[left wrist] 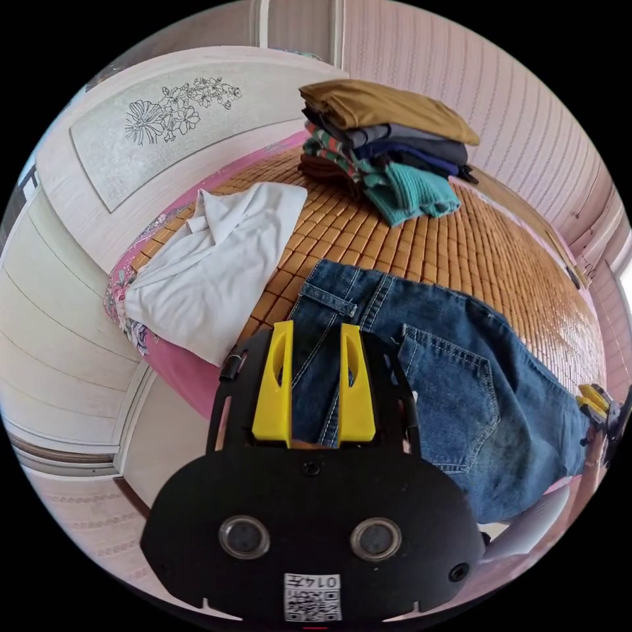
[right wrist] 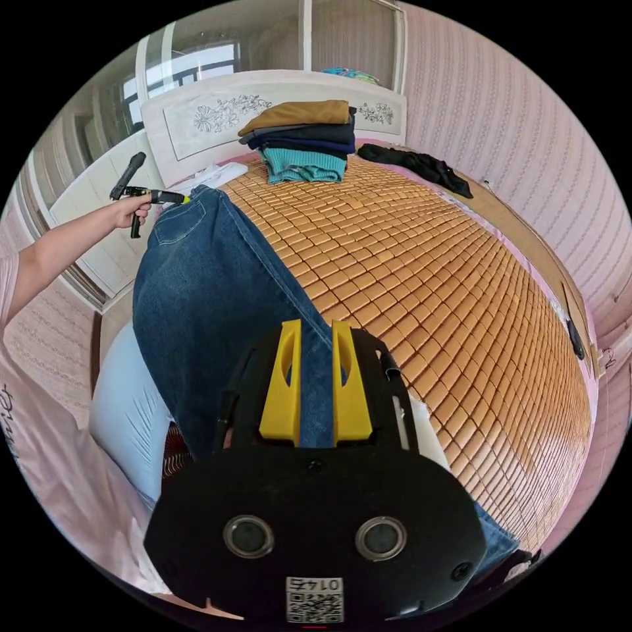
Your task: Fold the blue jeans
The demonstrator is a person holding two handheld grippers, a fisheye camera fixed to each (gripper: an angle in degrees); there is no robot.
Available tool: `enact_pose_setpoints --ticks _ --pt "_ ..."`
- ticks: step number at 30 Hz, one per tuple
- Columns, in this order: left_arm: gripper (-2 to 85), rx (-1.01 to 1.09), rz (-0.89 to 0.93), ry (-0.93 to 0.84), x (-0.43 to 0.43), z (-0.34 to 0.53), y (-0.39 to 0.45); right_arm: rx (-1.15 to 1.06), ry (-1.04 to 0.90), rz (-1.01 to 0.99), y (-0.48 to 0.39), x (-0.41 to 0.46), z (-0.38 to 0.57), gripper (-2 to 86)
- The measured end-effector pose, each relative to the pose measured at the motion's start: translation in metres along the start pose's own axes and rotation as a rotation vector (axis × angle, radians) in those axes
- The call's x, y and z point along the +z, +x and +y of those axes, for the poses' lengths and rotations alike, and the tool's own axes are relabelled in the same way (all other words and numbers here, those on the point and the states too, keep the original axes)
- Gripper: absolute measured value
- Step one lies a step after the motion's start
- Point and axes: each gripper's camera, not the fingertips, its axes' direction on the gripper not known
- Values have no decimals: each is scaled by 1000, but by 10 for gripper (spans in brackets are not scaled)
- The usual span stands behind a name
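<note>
- Two grippers are clamped on the blue jeans (left wrist: 454, 388): left gripper (left wrist: 316, 388) near the waistband, right gripper (right wrist: 316, 388) apparently on a leg.
- Jeans are stretched along the bed's (right wrist: 447, 289) near edge.
- Tension should be kept even so the fold lands straight.

Colours and patterns you are viewing

You are seeing blue jeans (left wrist: 454, 388) showing orange stitching, yellow jaws on a black left gripper (left wrist: 315, 388) and black right gripper (right wrist: 315, 388), an orange-brown tiled mat (right wrist: 428, 276), a white garment (left wrist: 217, 276), a white headboard (left wrist: 164, 125) bearing line-drawn flowers, and pink striped walls (right wrist: 513, 131).
</note>
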Motion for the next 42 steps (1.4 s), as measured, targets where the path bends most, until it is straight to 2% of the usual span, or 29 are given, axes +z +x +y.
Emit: enact_pose_setpoints --ticks 2,3,6,15,17,19,21,23,25,29,31,34,35,38,40,42 --pt "98 9 -6 32 0 5 5 -67 -106 37 -9 33 -13 44" --pt "94 8 0 44 0 7 7 -69 -33 22 -8 32 -13 28" --pt "68 4 35 49 -2 10 7 -26 -26 -57 4 29 -21 5" --pt "25 168 -96 171 -37 3 44 42 -8 -57 17 32 -43 -4" --pt "28 166 -109 163 -31 1 49 42 -64 -39 14 51 -46 -4" --pt "36 219 -171 31 3 5 64 66 -27 -15 13 53 -46 -4" --pt "41 238 -239 85 1 12 73 122 -52 -54 22 48 -49 -4" --pt "43 164 -198 77 -8 11 68 200 12 -69 35 27 -37 -3" --pt "39 94 -90 146 -38 19 54 275 84 -111 48 0 -13 -3" --pt "3 120 38 283 -99 50 56 308 104 -166 46 -45 58 -2" --pt "-6 258 193 315 -125 82 90 311 59 -183 29 -51 82 -2" --pt "-9 438 322 273 -136 123 163 329 -114 -157 1 -26 110 -3" --pt "-9 472 344 276 -137 131 179 377 -5 -152 -3 -31 121 -4" --pt "-9 531 520 309 -140 167 254 466 10 -212 8 -39 129 -3" --pt "-9 533 732 243 -129 185 306 521 66 -133 20 -58 140 -3" --pt "-9 615 734 208 -123 198 345 625 96 63 47 -89 161 -3"
